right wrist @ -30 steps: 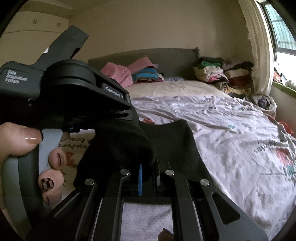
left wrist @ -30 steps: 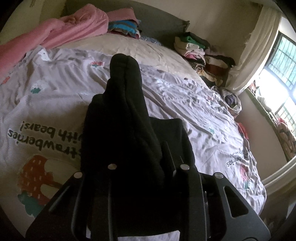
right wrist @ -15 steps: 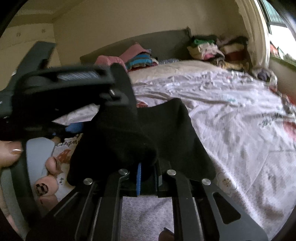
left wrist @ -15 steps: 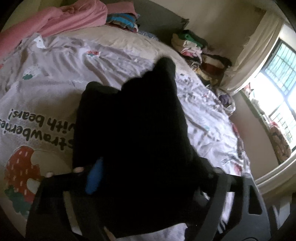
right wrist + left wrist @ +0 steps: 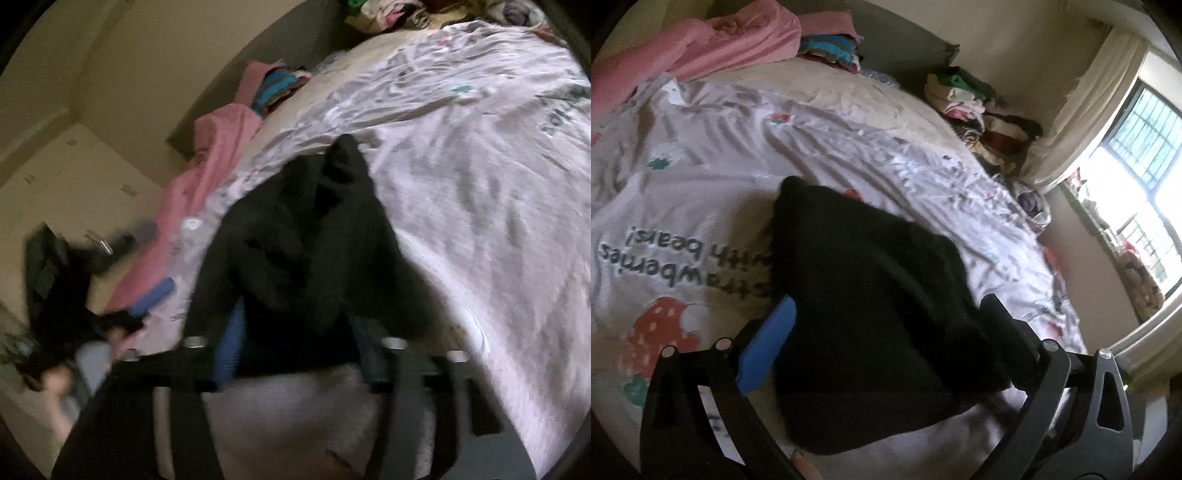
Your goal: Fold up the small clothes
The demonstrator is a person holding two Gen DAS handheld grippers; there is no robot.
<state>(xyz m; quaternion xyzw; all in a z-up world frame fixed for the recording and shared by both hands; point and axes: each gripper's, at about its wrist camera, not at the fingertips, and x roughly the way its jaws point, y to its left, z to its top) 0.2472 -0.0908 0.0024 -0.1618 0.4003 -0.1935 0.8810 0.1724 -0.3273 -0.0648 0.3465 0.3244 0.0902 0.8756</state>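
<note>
A small black garment (image 5: 871, 306) lies bunched on the printed bed sheet (image 5: 713, 155). In the left wrist view my left gripper (image 5: 882, 325) is open, its blue-padded finger (image 5: 766, 350) to the left of the cloth and the other finger to the right, the cloth lying between them. In the right wrist view the same black garment (image 5: 306, 243) drapes over my right gripper (image 5: 299, 332), whose fingers stand apart with cloth between them. The left gripper (image 5: 147, 299) shows blurred at the left of that view.
Pink clothes (image 5: 713, 48) and a striped folded stack (image 5: 827, 48) lie at the headboard. A pile of folded clothes (image 5: 979, 107) sits at the far right corner by the curtain and window (image 5: 1137, 166). A wardrobe (image 5: 74, 177) stands left of the bed.
My left gripper has opened and let go of the black garment, which dropped flatter onto the sheet. My right gripper has opened too and its view has tilted sharply to the left.
</note>
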